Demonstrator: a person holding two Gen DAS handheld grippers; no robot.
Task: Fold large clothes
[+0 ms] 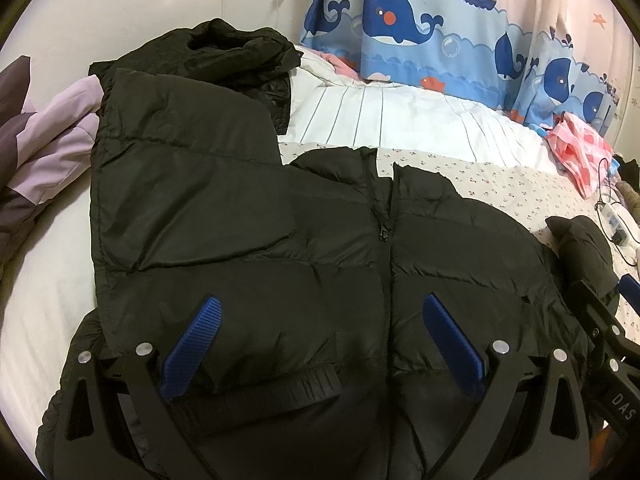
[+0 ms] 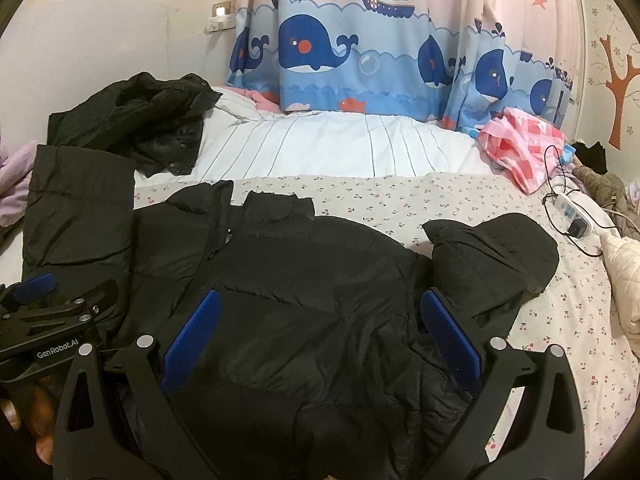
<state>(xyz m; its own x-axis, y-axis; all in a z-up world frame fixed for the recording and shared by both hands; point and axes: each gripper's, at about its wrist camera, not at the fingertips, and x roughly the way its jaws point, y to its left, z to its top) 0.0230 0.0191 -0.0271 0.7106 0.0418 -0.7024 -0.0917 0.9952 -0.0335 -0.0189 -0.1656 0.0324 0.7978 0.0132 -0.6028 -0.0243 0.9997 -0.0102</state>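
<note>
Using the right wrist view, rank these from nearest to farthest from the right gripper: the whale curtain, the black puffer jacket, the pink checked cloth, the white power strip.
From the right gripper:
1. Black puffer jacket, directly under and between the open fingers.
2. White power strip, off to the right on the floral sheet.
3. Pink checked cloth, farther back on the right.
4. Whale curtain, at the back wall.

Left tool [image 1: 320, 316] and right tool [image 2: 320, 312], jaws apparently spread wide.

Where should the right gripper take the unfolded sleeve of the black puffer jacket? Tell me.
Grip the sleeve at its outer cuff end, coming from the right side with the right gripper. It lies spread out beside the jacket, its tip free on the floral sheet.
</note>
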